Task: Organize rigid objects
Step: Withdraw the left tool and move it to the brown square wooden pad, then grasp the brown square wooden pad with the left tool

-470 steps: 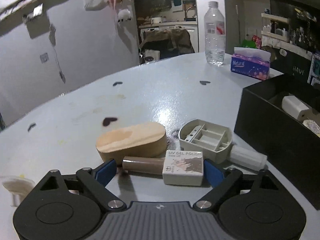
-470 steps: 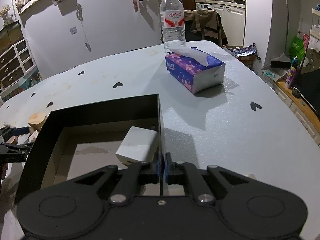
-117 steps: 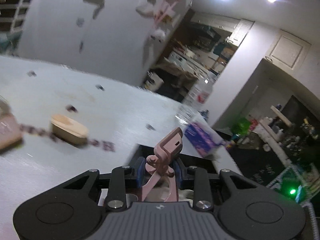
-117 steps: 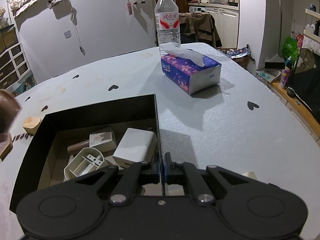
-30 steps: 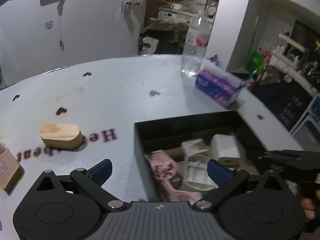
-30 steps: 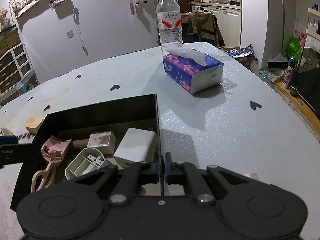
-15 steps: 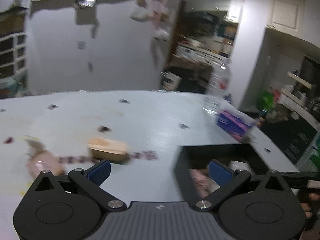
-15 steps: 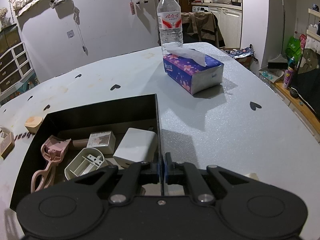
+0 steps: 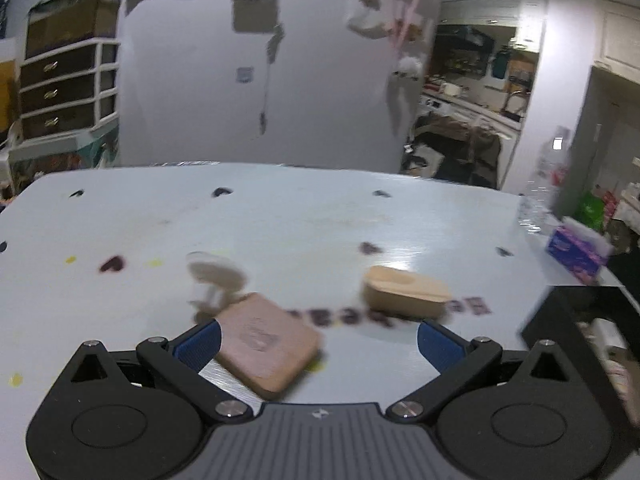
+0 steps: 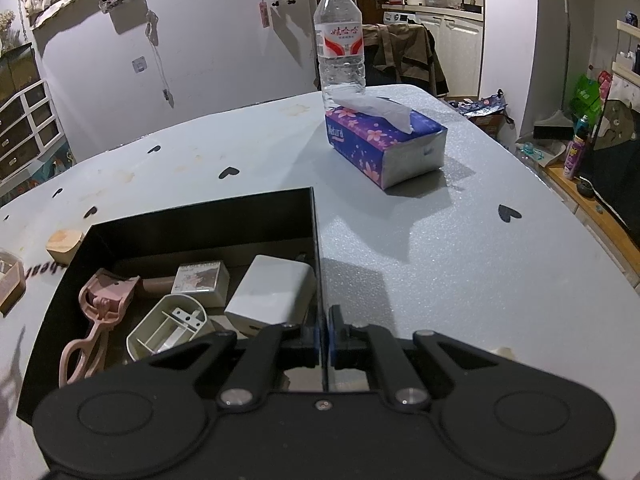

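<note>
My left gripper is open above the table, with a flat pink case lying between its fingers, nearer the left one. A wooden oval block sits just beyond on the right. My right gripper is shut on the right wall of the black box. Inside the box lie a pink eyelash curler, a small nail polish carton, a white charger block and a cream plastic holder. The wooden block and the pink case also show left of the box.
A purple tissue box and a water bottle stand at the far side of the table. A pale blurred object lies behind the pink case. The black box's corner is at the right of the left wrist view.
My left gripper has swung left, away from the black box, and come down over the pink case, which now lies between its open fingers. The right gripper has not moved.
</note>
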Demonstrator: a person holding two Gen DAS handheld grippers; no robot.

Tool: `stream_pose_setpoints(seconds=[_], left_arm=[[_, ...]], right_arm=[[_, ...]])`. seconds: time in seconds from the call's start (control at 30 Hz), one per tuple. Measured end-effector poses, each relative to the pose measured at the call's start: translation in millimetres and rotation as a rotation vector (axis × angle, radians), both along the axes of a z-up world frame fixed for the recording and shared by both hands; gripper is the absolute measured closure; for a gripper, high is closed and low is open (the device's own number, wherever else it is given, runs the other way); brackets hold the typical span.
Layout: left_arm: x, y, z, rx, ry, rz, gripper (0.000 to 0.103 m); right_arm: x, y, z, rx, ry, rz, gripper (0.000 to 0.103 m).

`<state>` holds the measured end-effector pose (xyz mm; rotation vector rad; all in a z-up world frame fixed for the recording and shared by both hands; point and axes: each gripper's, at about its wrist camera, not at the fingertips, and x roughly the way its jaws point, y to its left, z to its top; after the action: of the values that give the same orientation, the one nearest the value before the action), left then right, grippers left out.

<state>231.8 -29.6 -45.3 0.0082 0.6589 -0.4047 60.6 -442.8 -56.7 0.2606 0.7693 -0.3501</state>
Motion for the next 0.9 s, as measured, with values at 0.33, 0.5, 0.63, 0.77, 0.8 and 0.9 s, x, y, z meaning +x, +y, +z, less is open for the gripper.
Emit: stream_pose_setpoints(seconds=[0.33, 0.5, 0.63, 0.77, 0.8, 0.9], left_arm=[[53.5, 7.9, -33.1, 0.037, 0.072, 0.012, 0.000], [45.7, 8.0, -36.3, 0.007, 0.123, -0.051, 0.000], [20.7, 2.8, -35.9, 0.024, 0.144, -0.103, 0.000], [6.5, -3.7, -34.4, 0.050, 0.140, -0.123, 0.000], [6.6, -5.1, -32.9, 0.054, 0.132, -0.106, 0.000], [13.7, -11.8, -28.7, 0.063, 0.099, -0.049, 0.002]], right_arm=[[5.0, 0.8, -0.7, -0.013, 0.018, -0.006, 0.098], [5.2, -0.8, -1.5, -0.010, 0.014, -0.002, 0.098], [4.9, -1.9, -2.5, -0.006, 0.012, 0.001, 0.098], [4.4, -1.6, -3.2, -0.004, 0.011, 0.000, 0.098], [4.4, -1.4, -3.4, -0.005, 0.012, -0.001, 0.098], [4.0, -1.1, -3.2, -0.003, 0.014, -0.002, 0.098]])
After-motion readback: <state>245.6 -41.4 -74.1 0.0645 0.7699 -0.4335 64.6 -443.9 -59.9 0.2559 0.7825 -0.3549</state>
